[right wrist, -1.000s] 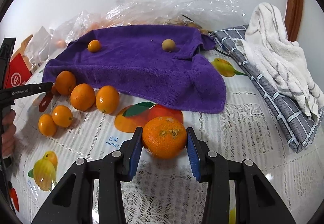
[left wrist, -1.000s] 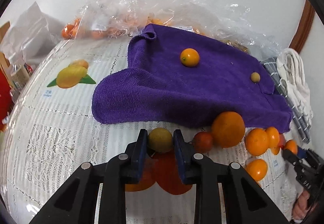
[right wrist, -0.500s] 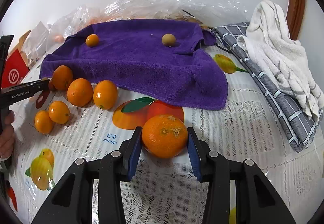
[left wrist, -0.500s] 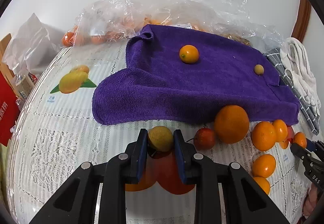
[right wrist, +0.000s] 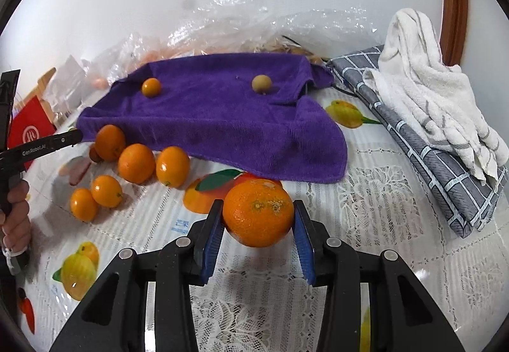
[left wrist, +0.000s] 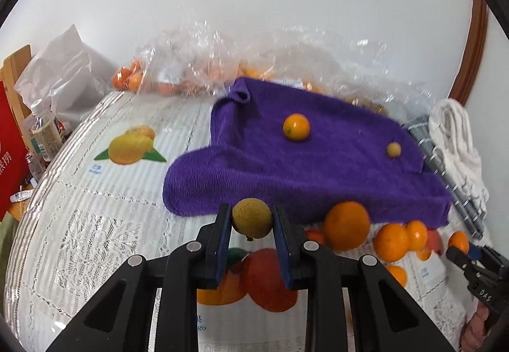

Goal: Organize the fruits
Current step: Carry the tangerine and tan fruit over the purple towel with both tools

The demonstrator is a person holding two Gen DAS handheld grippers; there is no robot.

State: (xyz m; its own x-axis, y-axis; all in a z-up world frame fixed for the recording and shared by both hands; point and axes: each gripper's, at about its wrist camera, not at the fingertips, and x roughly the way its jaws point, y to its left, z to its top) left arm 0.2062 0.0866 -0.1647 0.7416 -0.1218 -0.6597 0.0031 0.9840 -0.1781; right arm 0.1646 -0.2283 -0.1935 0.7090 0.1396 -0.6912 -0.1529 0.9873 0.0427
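Left tongs [left wrist: 251,221] pinching small tan-green fruit [left wrist: 252,217] at its equator, held clear of counter [left wrist: 95,224], just before purple towel [left wrist: 302,161] edge; light, firm, rough skin, likely low slip. Right tongs [right wrist: 258,218] pinching large orange [right wrist: 258,217] across widest part; heavier, waxy, round, could roll out if grip eases. Plastic-covered lace cloth looks slick; loose oranges [right wrist: 136,162] cluster near towel; two fruits sit on towel, seemingly the drop zone.
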